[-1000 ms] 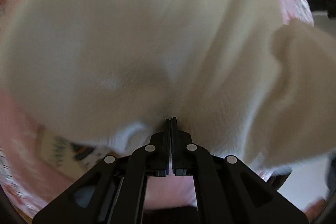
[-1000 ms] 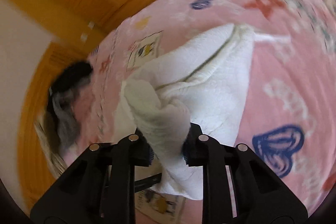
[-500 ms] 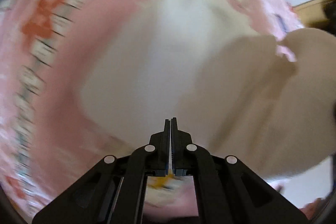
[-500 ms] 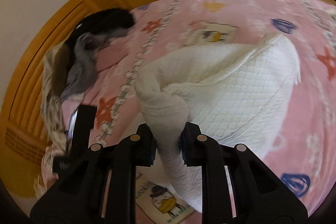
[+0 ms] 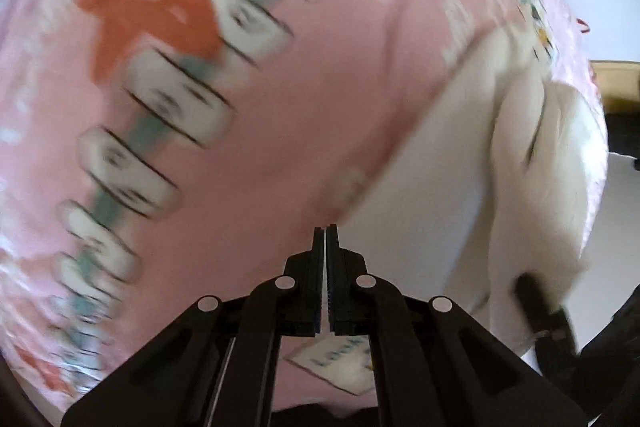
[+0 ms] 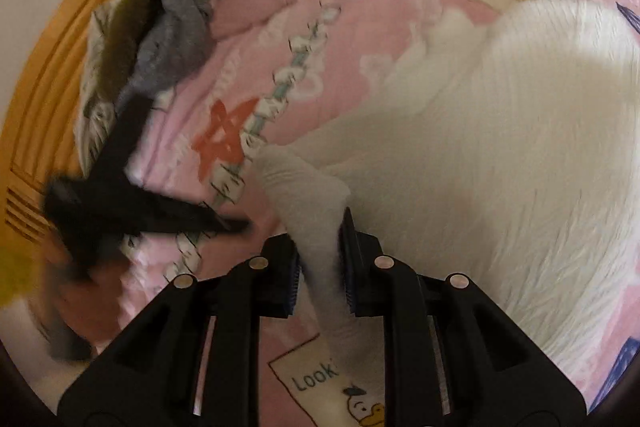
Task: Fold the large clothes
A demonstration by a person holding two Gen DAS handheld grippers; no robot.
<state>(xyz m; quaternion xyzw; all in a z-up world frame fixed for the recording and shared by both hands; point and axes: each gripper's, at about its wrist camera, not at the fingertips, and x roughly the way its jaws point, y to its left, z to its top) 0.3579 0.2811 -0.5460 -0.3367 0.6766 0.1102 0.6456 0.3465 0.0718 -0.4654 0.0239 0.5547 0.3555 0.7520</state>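
A large white fleecy garment lies spread on a pink printed bedspread. My right gripper is shut on a bunched fold of this garment, which rises between its pads. In the left wrist view the garment lies at the right, and my left gripper hangs over bare pink bedspread beside the garment's edge, jaws shut with nothing seen between them. A blurred black shape at the left of the right wrist view is the left gripper.
A pile of grey and black clothes lies at the far left of the bed, against an orange wooden frame. A dark blurred shape shows at the lower right of the left wrist view.
My left gripper has swept off the white garment and now hangs over pink bedspread. My right gripper has carried its bunched fold across, and the garment now spreads wide to its right.
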